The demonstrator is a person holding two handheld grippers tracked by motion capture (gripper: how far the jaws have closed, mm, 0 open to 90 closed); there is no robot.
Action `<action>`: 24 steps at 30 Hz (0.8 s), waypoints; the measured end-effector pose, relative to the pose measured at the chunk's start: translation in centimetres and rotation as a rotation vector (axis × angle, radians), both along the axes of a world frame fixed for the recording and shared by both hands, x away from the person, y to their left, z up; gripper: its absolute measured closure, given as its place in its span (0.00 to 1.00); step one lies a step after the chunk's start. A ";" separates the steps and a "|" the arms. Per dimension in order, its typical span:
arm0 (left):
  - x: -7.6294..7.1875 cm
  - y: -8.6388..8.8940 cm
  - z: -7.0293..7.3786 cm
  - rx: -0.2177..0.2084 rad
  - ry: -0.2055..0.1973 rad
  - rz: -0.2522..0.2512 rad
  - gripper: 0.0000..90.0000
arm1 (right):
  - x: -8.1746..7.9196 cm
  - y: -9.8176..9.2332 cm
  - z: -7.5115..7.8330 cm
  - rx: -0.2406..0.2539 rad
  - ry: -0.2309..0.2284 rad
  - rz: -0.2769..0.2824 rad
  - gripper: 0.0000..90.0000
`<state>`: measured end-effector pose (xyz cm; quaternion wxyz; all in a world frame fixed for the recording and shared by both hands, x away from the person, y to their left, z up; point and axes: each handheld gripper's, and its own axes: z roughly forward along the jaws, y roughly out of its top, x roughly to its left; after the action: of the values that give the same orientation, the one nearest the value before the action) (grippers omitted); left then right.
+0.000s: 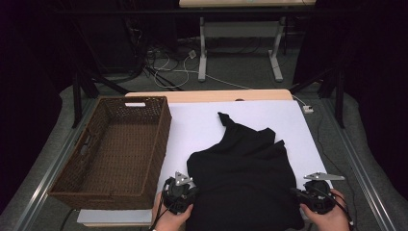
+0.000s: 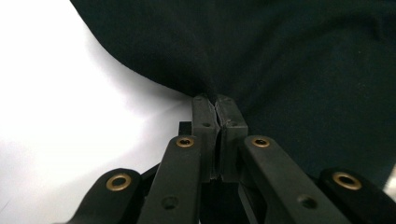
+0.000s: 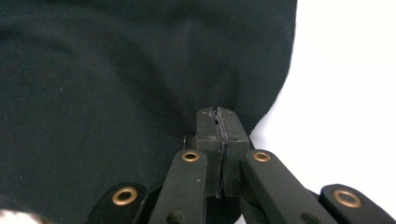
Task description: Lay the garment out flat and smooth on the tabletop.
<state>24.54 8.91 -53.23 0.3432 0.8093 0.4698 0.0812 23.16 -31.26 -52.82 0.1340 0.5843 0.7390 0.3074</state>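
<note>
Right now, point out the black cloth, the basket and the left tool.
Cloth (image 1: pixel 245 178), high view, middle of the fabric.
Basket (image 1: pixel 166 137), high view, right rim.
Left tool (image 2: pixel 217 109), left gripper view, shut tips pinching the cloth's edge.

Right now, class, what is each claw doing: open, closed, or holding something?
Left claw: closed, pinching the edge of the black garment.
Right claw: closed, pinching the same black garment at its other near edge.
</note>
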 end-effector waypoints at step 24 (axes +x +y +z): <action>-5.9 2.9 1.4 -0.047 0.030 -0.028 0.78 | -6.2 -0.7 2.3 -0.007 0.049 0.093 0.81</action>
<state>18.64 11.81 -51.88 0.3562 0.8087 0.4651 0.0534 17.01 -32.00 -50.51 0.1033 0.5564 0.7694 0.2962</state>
